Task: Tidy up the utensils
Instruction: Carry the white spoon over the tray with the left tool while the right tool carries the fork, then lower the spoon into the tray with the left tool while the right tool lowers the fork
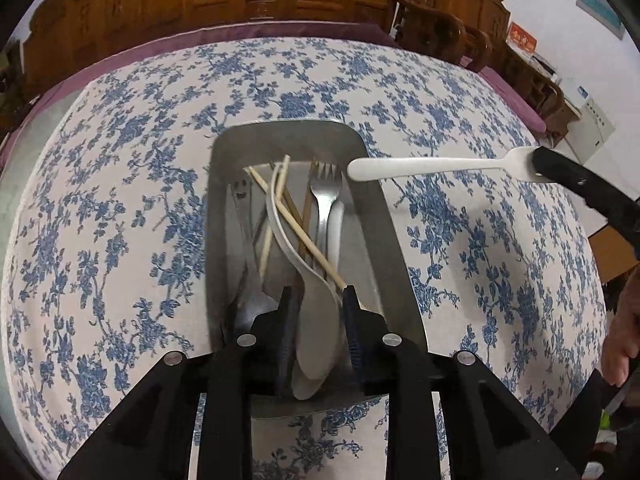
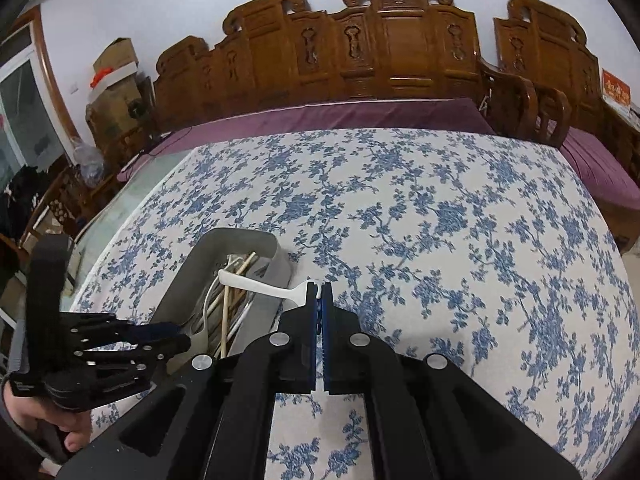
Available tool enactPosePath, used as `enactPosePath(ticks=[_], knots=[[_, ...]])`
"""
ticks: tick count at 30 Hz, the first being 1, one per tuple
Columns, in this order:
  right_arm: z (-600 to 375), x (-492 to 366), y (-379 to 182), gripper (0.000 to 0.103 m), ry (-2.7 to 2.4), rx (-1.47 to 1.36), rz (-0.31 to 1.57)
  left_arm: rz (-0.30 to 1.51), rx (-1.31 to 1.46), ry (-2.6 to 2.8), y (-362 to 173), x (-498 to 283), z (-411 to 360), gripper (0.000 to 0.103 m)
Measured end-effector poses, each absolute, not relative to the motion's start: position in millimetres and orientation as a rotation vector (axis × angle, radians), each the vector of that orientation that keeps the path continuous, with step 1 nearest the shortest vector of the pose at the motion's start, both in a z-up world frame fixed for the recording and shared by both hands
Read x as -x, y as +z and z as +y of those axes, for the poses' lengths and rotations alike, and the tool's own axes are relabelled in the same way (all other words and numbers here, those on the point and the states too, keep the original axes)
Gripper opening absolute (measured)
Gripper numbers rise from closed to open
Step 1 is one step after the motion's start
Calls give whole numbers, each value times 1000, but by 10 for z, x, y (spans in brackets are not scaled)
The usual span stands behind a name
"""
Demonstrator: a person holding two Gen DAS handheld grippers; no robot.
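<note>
A metal tray (image 1: 280, 128) (image 2: 240, 236) on the floral cloth holds wooden chopsticks (image 1: 296, 228), a metal fork (image 1: 326, 196), a metal knife (image 1: 240, 200) and a white plastic spoon (image 1: 320, 340). My left gripper (image 1: 319, 306) (image 2: 182, 336) points down into the tray's near end. It is slightly open, with the spoon's bowl lying between its fingers. My right gripper (image 2: 318, 292) (image 1: 536, 164) is shut on the tine end of a white plastic fork (image 1: 420, 168) (image 2: 264, 286). It holds the fork level, with the handle reaching over the tray's right rim.
The table carries a blue-and-white floral cloth (image 2: 440, 220) over a purple one. Carved wooden chairs (image 2: 400, 40) stand along the far side. A person's hand (image 1: 620, 340) shows at the right edge. Cardboard boxes (image 2: 116, 76) are stacked at the back left.
</note>
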State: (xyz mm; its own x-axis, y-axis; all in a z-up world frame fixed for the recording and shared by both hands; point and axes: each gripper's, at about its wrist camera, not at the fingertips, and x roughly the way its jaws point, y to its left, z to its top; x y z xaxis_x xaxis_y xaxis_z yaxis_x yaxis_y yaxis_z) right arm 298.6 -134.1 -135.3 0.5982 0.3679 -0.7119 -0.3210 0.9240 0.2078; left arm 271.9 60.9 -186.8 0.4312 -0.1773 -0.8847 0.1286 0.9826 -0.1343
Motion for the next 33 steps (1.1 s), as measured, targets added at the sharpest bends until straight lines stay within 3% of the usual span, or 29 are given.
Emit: enactPosePath(ticks=[15, 33], knots=[[-470, -3216, -1422, 2, 374, 158, 794, 1014, 70, -146, -1587, -2584, 1091, 31], [89, -3216, -1578, 3, 350, 353, 777, 985, 81, -110, -1496, -2420, 1332, 31]])
